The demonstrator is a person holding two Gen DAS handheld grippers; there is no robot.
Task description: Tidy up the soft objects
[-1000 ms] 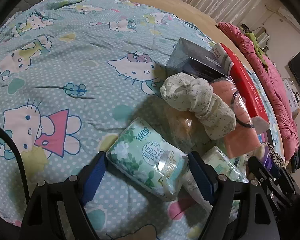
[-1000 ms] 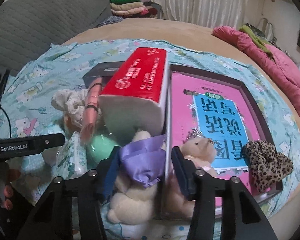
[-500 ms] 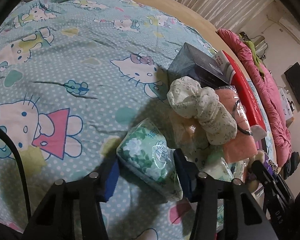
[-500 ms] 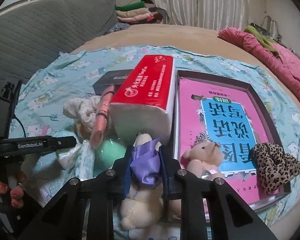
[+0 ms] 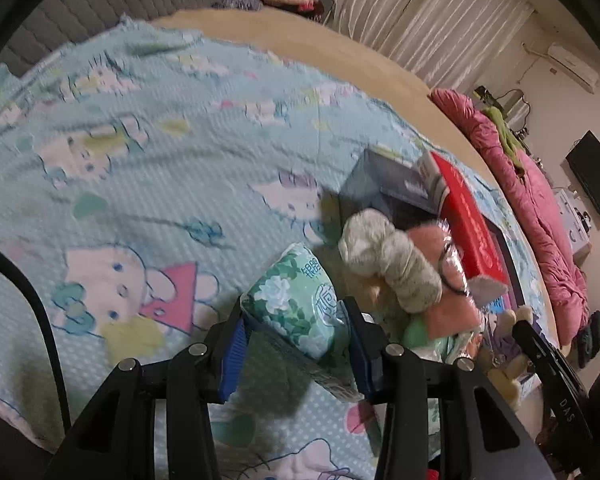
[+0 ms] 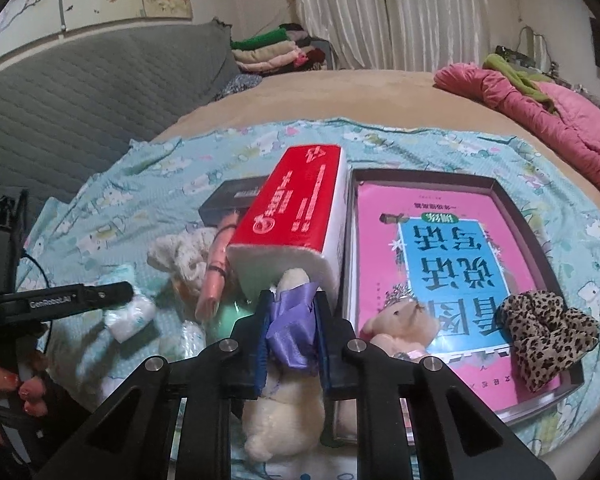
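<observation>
Both claws closed: tissue pack [image 5: 296, 304] and plush [image 6: 288, 364] clamped between.

Two handheld grippers, both angled downward.
Left gripper [image 5: 296, 334] closing, something pinched between its blue pads; right gripper [image 6: 292, 338] clamped tight; the person's hand [image 6: 4, 396] grips the left handle.

The left wrist view is smeared by motion: the cartoon print on the blue sheet [image 5: 148, 184] beyond the jaws is soft, and the lettering on the tissue pack [image 5: 296, 300] between them cannot be read. In the right wrist view the cream plush toy [image 6: 288, 408] has its middle hidden behind the jaws and purple ribbon [image 6: 294, 328]. The hand [image 6: 4, 392] far left of the jaws is cut by the edge
</observation>
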